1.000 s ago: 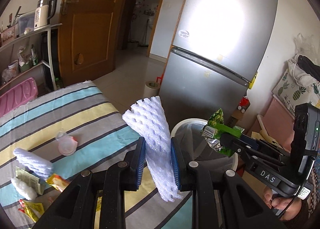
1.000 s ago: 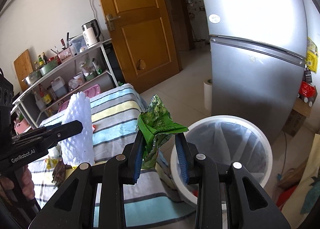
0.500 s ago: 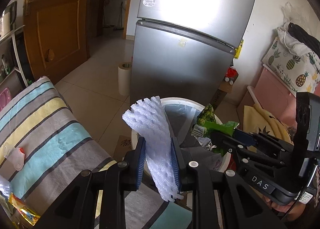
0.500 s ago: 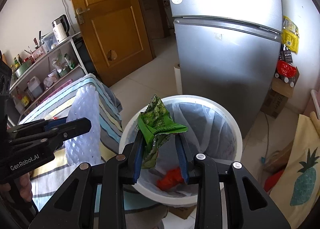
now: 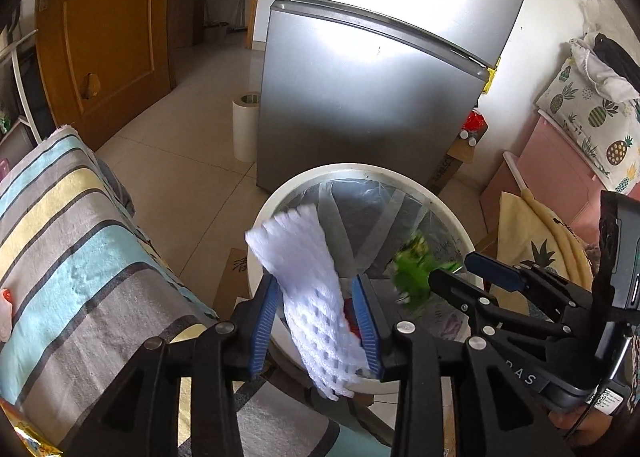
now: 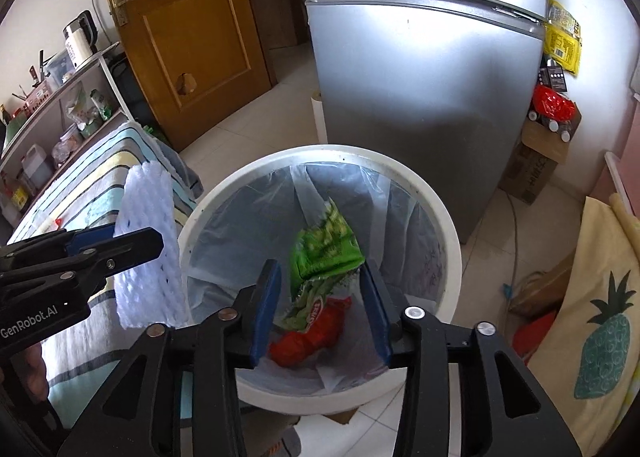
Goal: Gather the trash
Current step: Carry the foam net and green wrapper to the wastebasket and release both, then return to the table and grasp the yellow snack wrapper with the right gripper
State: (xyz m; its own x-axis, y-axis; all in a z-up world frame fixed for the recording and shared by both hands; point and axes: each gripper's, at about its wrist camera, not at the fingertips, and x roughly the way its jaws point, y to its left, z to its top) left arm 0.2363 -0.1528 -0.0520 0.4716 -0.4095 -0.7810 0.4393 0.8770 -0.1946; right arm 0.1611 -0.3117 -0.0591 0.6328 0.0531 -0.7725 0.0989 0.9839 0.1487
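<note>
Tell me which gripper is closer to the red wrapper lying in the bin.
Right. The right gripper hangs over the bin, directly above the red wrapper; the left gripper sits at the bin's table-side rim.

Our two tools are alike. The left gripper [image 5: 316,315] has black plastic arms, angular and ribbed, ending in fingers faced with ridged blue pads [image 5: 262,323]. Round silver screws [image 5: 225,327] mark each joint. Seen from the other side, its body carries white lettering reading "GenRobot.AI". The right gripper [image 6: 322,307] is built the same: black arms, blue pads [image 6: 266,311], silver screws [image 6: 414,312]. From the left camera we see the letters "DAS" on its dark casing, a small printed label beneath, and a thin black cable.
</note>
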